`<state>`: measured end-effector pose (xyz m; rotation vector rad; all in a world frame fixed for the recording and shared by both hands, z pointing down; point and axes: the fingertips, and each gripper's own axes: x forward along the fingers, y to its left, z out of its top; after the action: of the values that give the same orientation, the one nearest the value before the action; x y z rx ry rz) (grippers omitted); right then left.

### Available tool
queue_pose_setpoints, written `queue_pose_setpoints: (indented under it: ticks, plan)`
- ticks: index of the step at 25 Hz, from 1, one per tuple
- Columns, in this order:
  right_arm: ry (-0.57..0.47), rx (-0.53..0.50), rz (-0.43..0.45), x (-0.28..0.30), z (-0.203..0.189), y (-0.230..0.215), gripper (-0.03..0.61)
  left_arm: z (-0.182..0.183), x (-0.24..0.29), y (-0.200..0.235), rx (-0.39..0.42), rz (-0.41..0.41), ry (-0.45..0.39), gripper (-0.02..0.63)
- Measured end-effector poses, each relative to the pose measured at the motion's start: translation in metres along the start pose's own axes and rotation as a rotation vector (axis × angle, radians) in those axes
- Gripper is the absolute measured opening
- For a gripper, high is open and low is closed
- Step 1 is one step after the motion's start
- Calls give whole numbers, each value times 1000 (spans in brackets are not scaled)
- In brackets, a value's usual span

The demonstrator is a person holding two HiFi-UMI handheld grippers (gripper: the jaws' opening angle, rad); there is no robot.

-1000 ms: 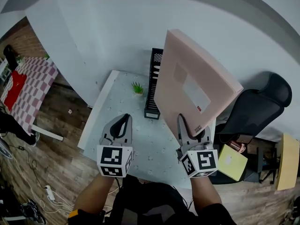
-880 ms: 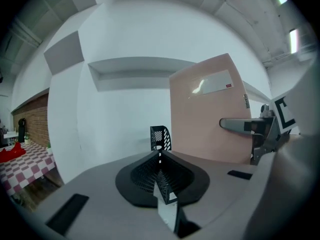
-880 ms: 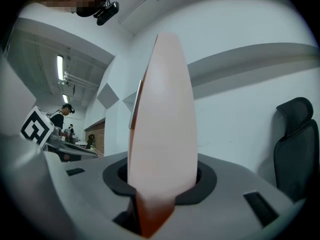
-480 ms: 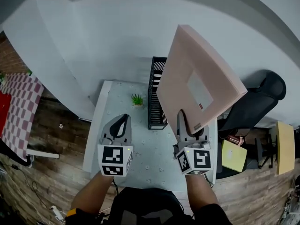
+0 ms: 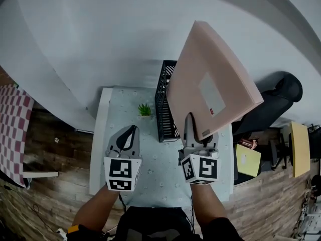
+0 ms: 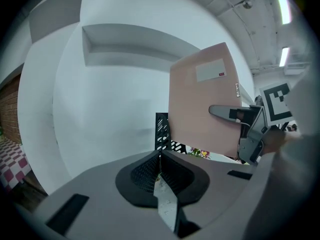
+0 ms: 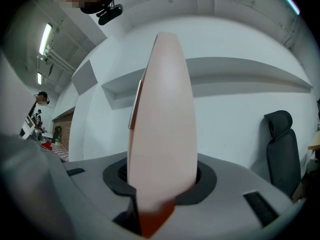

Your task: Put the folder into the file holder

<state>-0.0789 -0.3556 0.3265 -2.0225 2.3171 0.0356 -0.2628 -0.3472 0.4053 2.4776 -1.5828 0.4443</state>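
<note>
In the head view the thick pale-pink folder (image 5: 213, 79) I am holding up is covering the right side of the black perforated metal file holder (image 5: 163, 102), a far corner of the white speckled table (image 5: 155, 159) and part of the black office chair (image 5: 283, 97); the print on its white label (image 5: 211, 95) is coming out too small to read; in the right gripper view its spine is blocking everything straight ahead, and its lower end, clamped in my right gripper (image 7: 159, 184), is blurring into a reddish smear; in the left gripper view my left gripper (image 6: 160, 171) is hiding the holder's base.
</note>
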Motion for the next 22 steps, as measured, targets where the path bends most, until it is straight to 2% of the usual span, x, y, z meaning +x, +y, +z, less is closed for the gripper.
queue_pose_setpoints:
  ticks: [7,22]
  plan:
    - [-6,8,-39,13,-15,0,161,-12,12,12,5,-15,29,18]
    - [-54,20,-66,34,-55,0,164,-46,38,22,-3,-21,93,18]
